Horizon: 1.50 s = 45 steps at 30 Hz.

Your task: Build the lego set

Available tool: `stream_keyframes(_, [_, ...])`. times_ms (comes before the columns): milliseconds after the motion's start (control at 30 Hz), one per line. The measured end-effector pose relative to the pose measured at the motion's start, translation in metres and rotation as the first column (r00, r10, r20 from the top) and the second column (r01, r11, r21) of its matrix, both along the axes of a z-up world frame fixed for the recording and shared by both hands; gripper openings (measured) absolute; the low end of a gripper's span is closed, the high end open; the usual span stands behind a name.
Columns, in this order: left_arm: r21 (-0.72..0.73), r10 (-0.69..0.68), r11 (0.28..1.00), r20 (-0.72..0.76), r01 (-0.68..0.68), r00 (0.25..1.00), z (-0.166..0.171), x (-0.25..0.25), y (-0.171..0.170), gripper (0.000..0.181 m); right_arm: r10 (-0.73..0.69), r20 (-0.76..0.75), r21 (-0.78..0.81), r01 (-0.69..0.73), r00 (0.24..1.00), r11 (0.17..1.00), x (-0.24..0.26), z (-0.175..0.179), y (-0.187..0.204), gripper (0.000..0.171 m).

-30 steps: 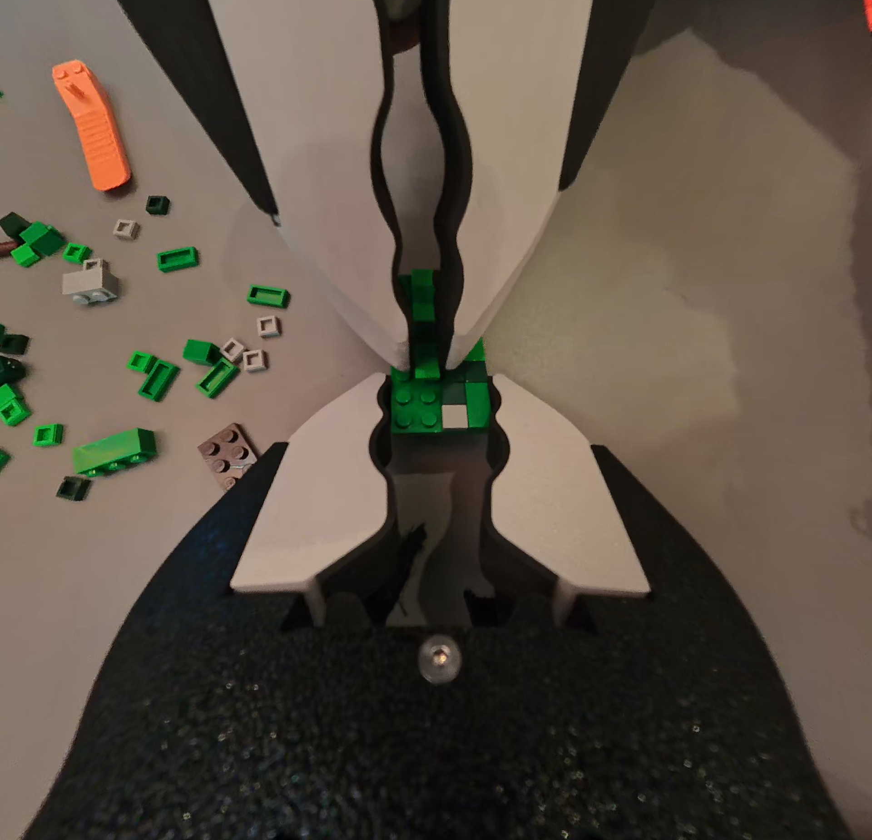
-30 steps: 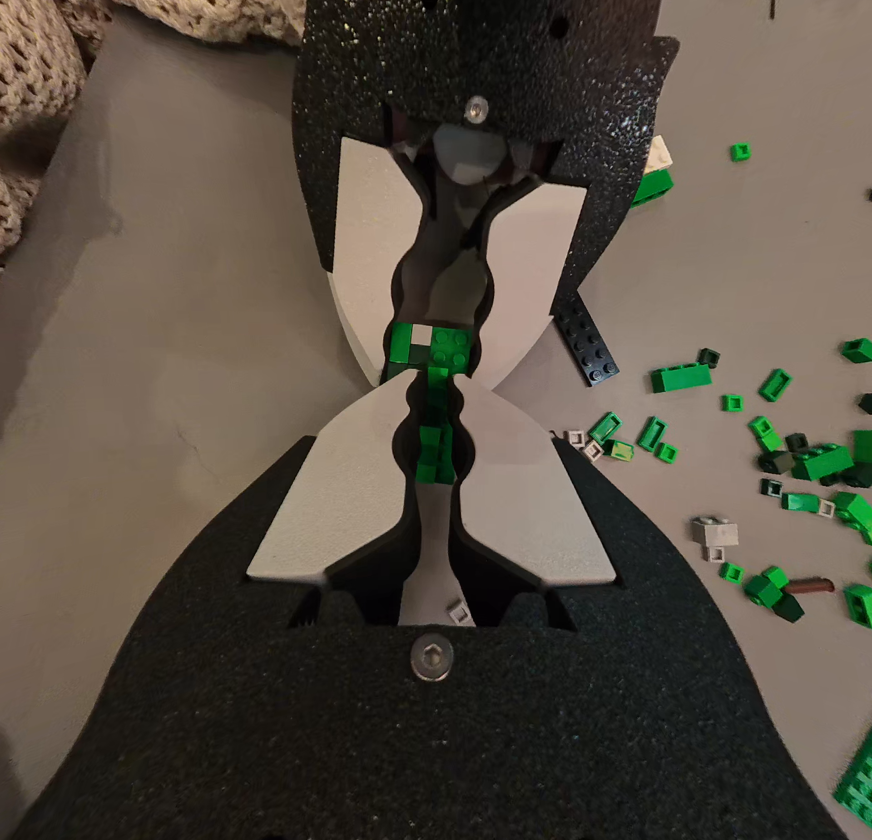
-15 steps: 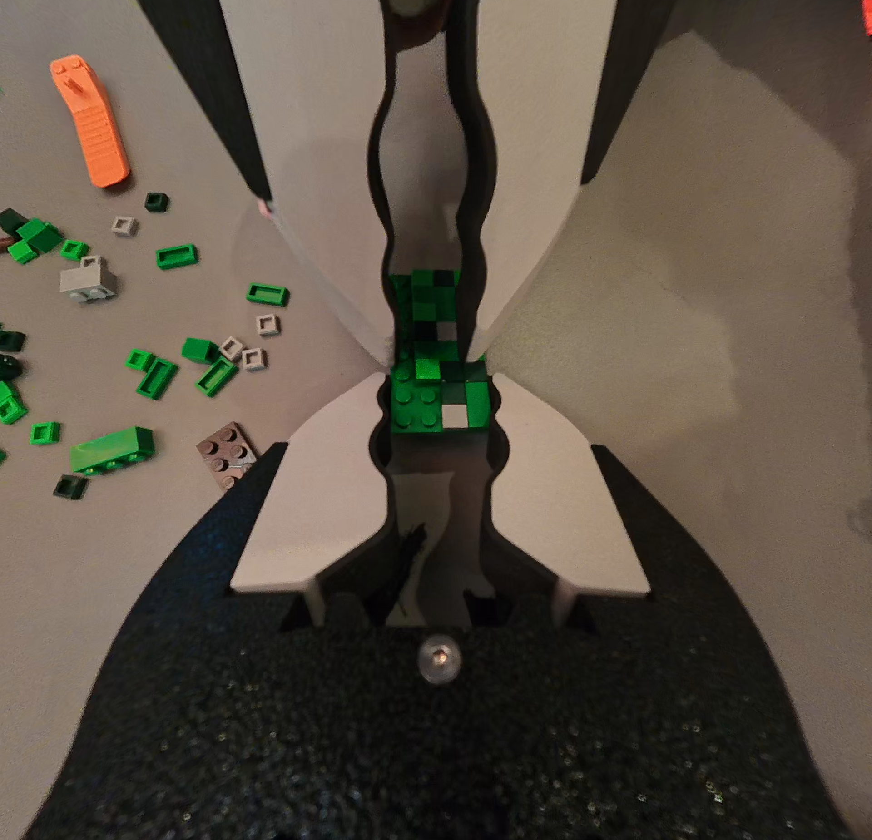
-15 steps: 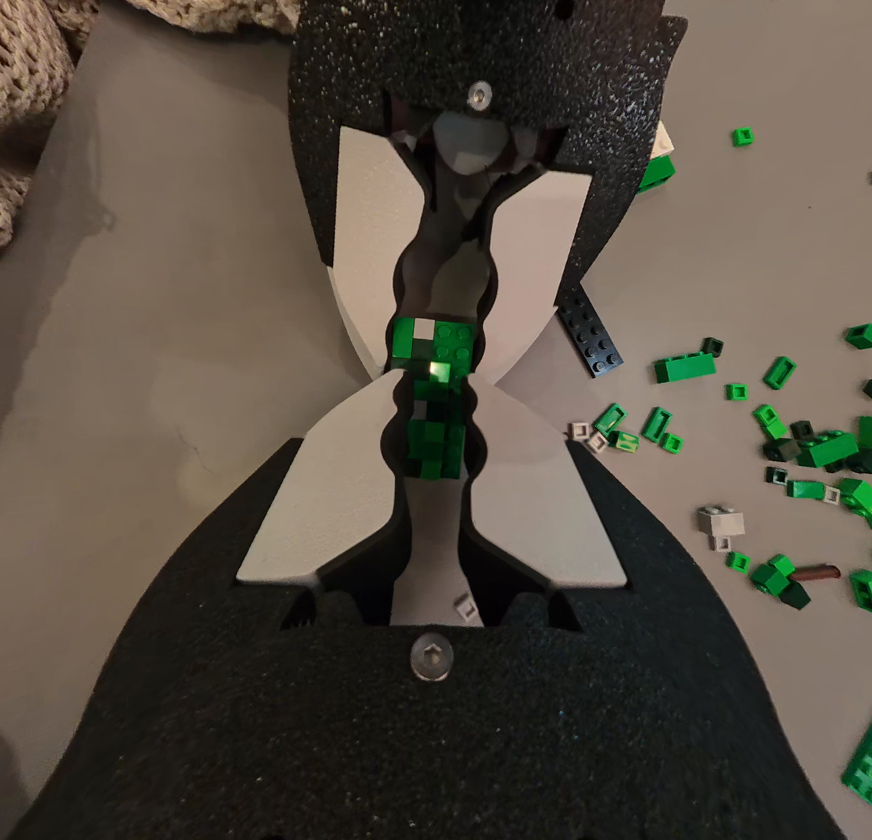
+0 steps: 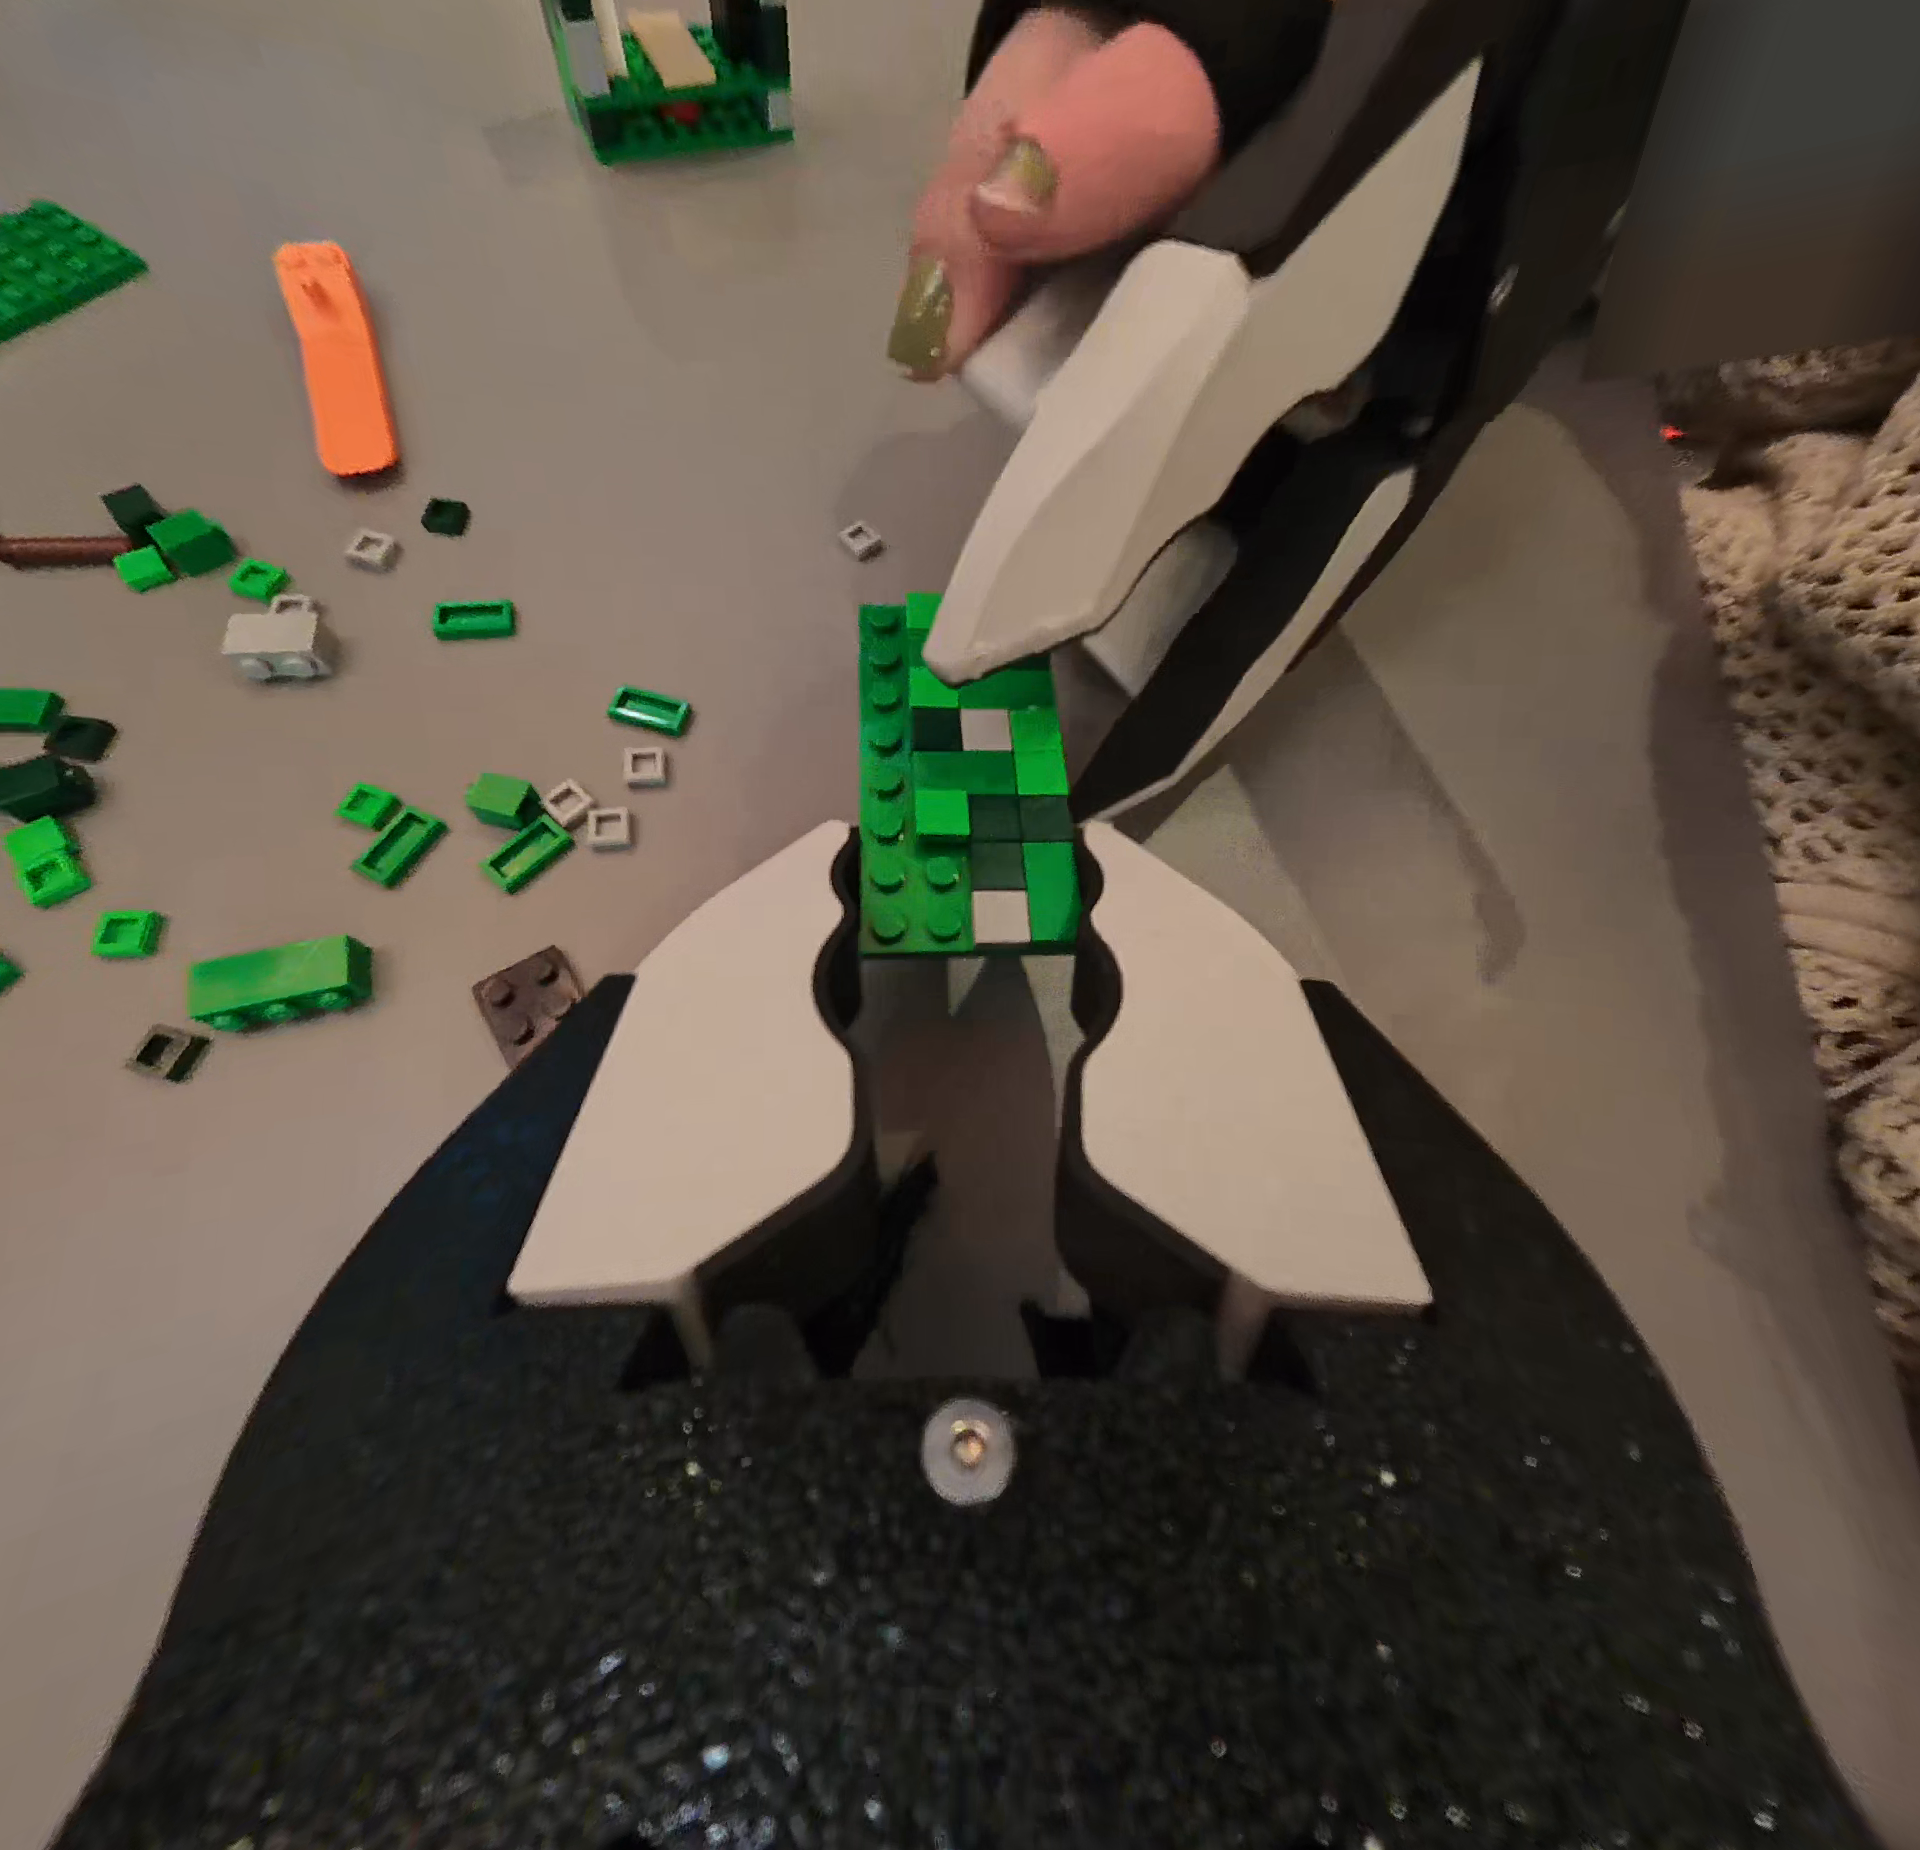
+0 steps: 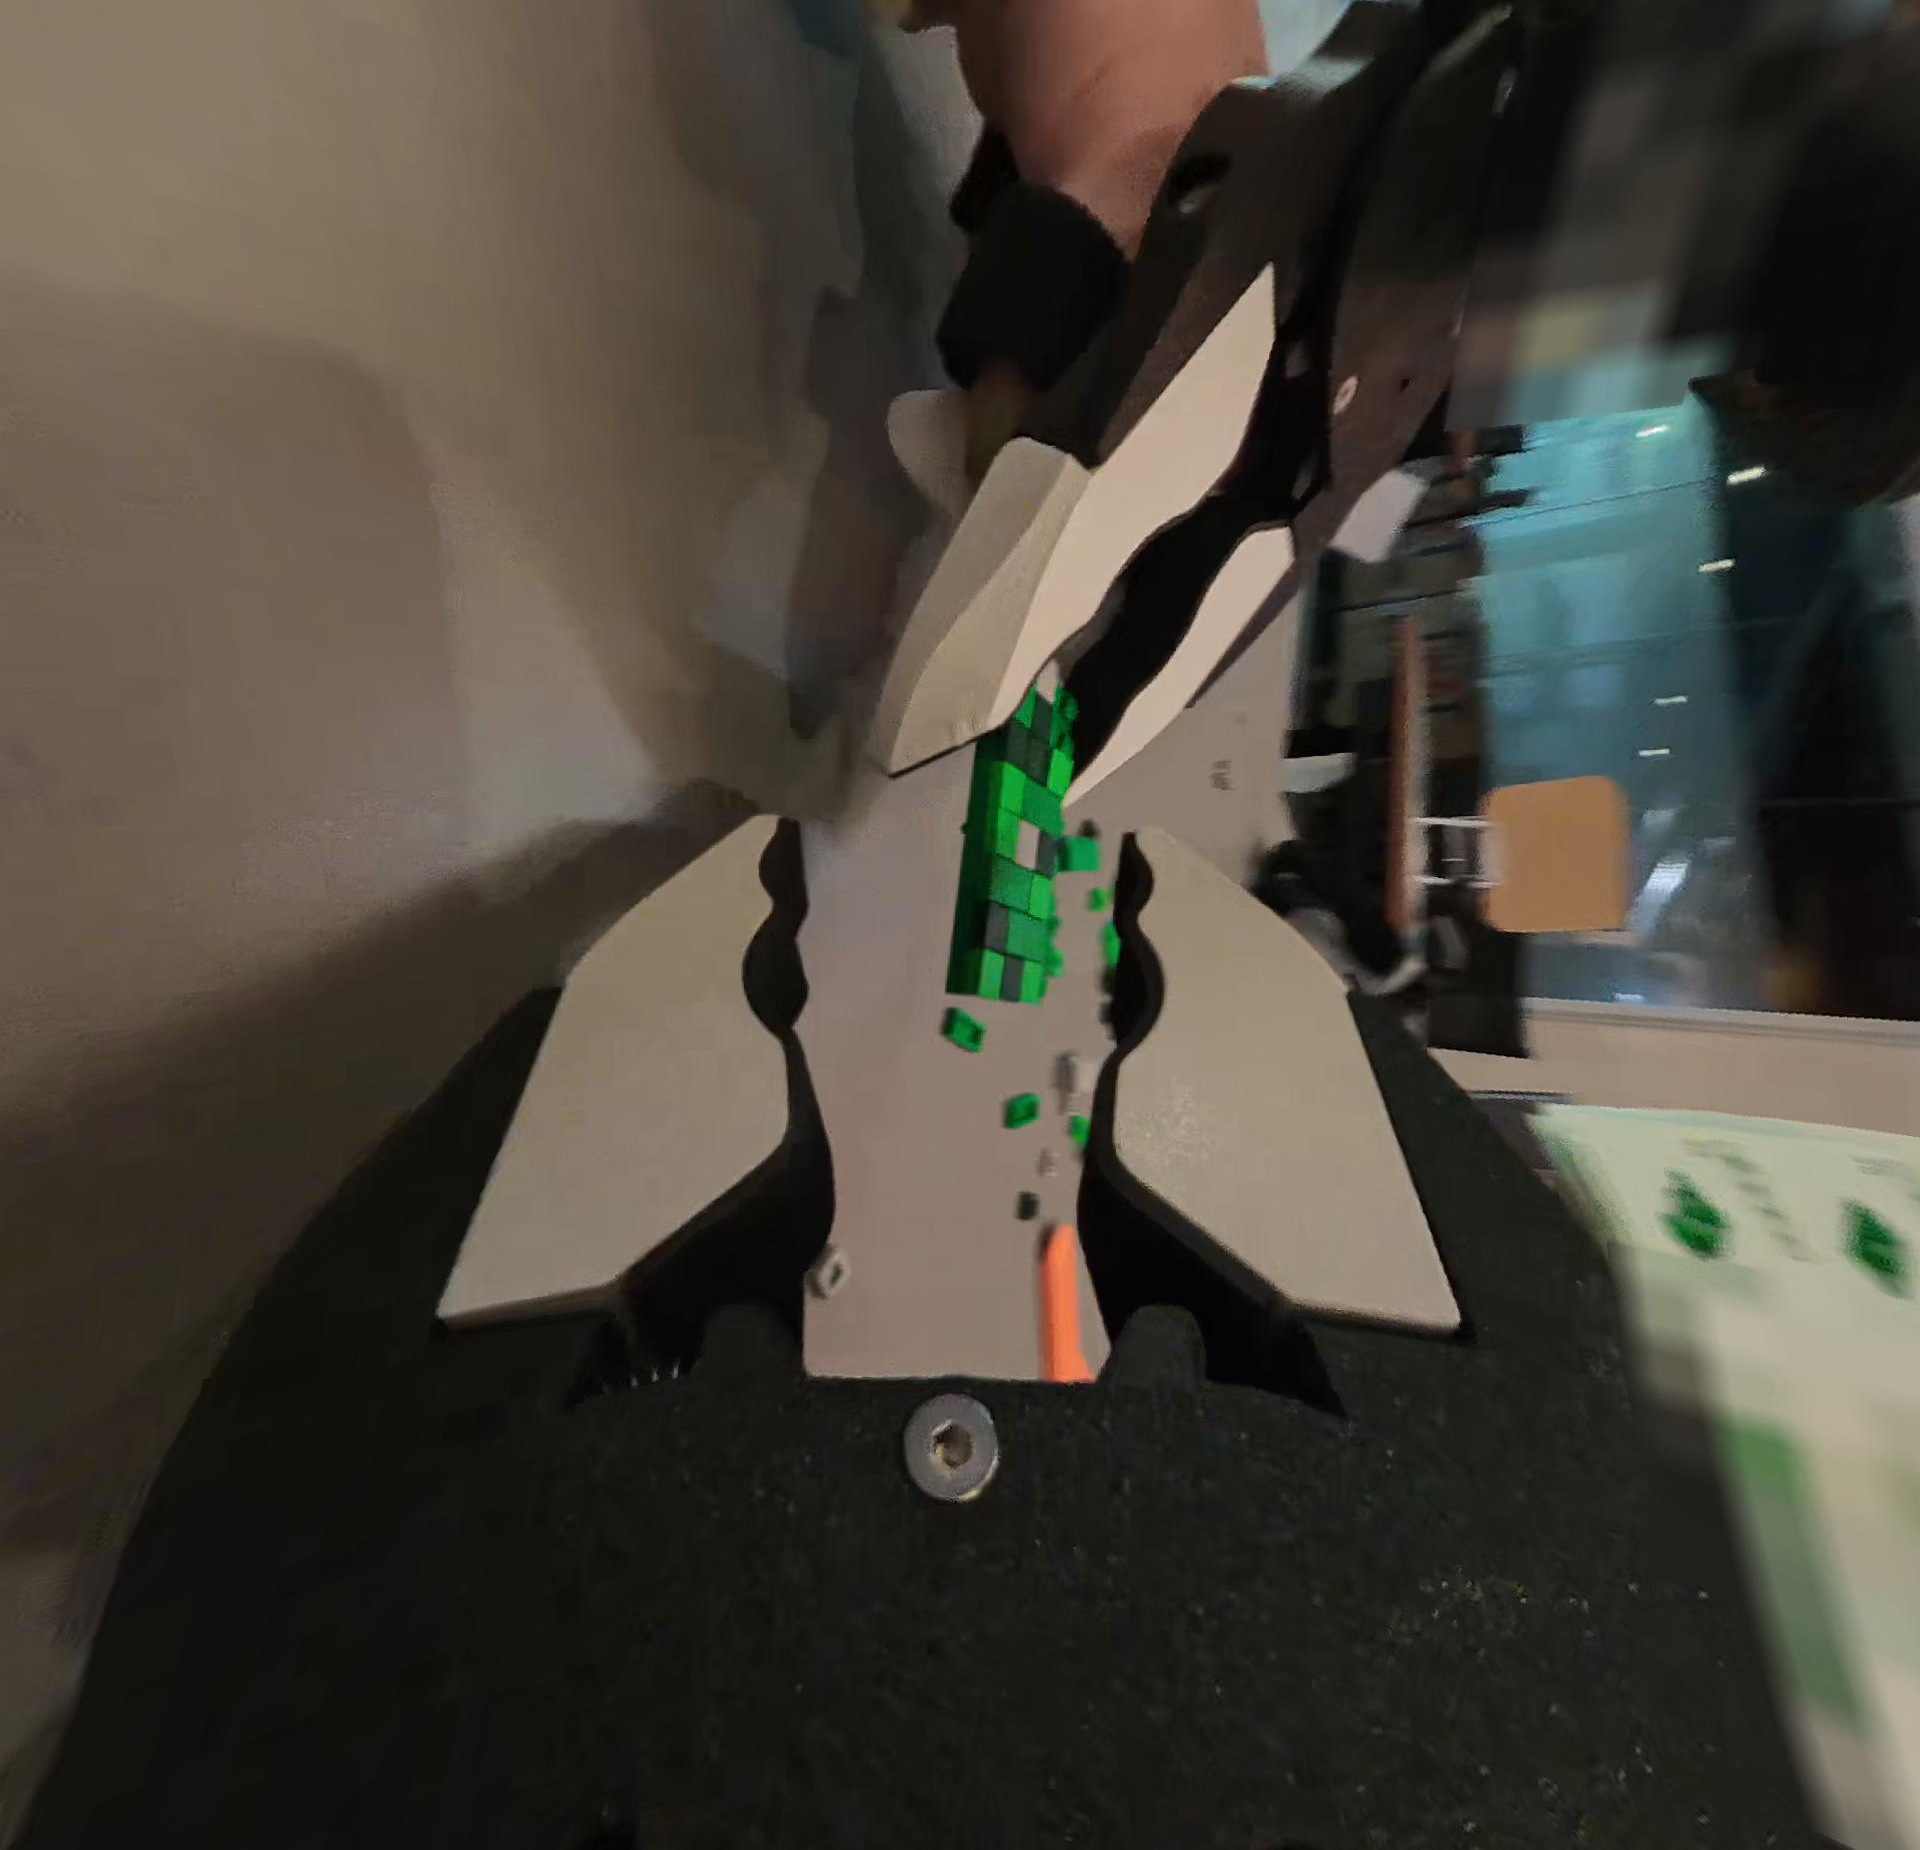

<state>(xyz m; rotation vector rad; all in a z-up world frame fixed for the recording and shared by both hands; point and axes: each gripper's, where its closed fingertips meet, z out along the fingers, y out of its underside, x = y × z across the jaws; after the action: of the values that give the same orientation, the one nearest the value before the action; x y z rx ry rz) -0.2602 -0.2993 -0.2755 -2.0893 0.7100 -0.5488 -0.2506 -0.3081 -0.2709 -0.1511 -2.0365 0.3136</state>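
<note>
A green plate assembly (image 5: pixel 966 761), covered with green, dark green and white tiles and one row of bare studs, is held flat above the grey table. My left gripper (image 5: pixel 966 865) is shut on its near end. My right gripper (image 5: pixel 1029 735) comes in tilted from the upper right. Its fingers are open around the far end, and one fingertip (image 5: pixel 977 647) lies over the tiles. The right wrist view is blurred. There my right gripper (image 6: pixel 956 855) stands wide open, with the assembly (image 6: pixel 1003 896) between its fingers, not gripped. The left gripper (image 6: pixel 992 761) holds the assembly from beyond.
An orange brick separator (image 5: pixel 338 361), loose green and grey pieces (image 5: pixel 395 844) and a brown plate (image 5: pixel 525 1000) lie at left. A built green and white structure (image 5: pixel 675 44) stands at the back. A knitted cloth (image 5: pixel 1818 761) lies at right. A person's hand (image 5: pixel 1049 179) holds the right gripper.
My right gripper has opened, let go of the far end of the assembly and tilted up and to the side. The left gripper keeps its hold.
</note>
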Motion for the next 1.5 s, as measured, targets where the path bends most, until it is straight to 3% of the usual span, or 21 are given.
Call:
stream_keyframes(200, [-0.011,-0.02,1.0,0.009,0.02,1.0,-0.001,0.005,-0.002,0.037,-0.008,-0.13,0.106,0.022,0.991,0.994,-0.01,0.001,-0.004,0.038])
stream_keyframes(467, [-0.013,-0.012,1.0,0.005,0.012,1.0,-0.001,0.002,-0.002,0.037,-0.006,-0.159,0.153,0.031,0.987,0.988,-0.011,-0.003,-0.005,0.032])
stream_keyframes(733, [-0.02,-0.02,1.0,0.024,0.02,1.0,0.0,0.003,-0.003,0.037,0.027,-0.073,0.145,-0.016,0.997,0.989,-0.003,-0.013,-0.008,0.055])
stream_keyframes(867, [-0.017,-0.02,1.0,0.027,0.021,0.999,0.001,0.003,-0.003,0.037,0.01,-0.026,0.024,-0.01,1.0,1.0,0.002,-0.006,-0.005,0.073])
stream_keyframes(1000, [-0.011,-0.029,0.999,0.043,0.03,0.999,0.004,0.004,-0.004,0.037,-0.021,-0.051,0.048,0.024,0.998,0.999,0.003,0.003,0.012,0.076])
stream_keyframes(1500, [-0.002,-0.069,0.998,0.064,0.07,0.996,0.01,0.016,-0.007,0.037,0.084,-0.191,0.268,-0.03,0.978,0.963,-0.004,0.004,-0.001,0.043])
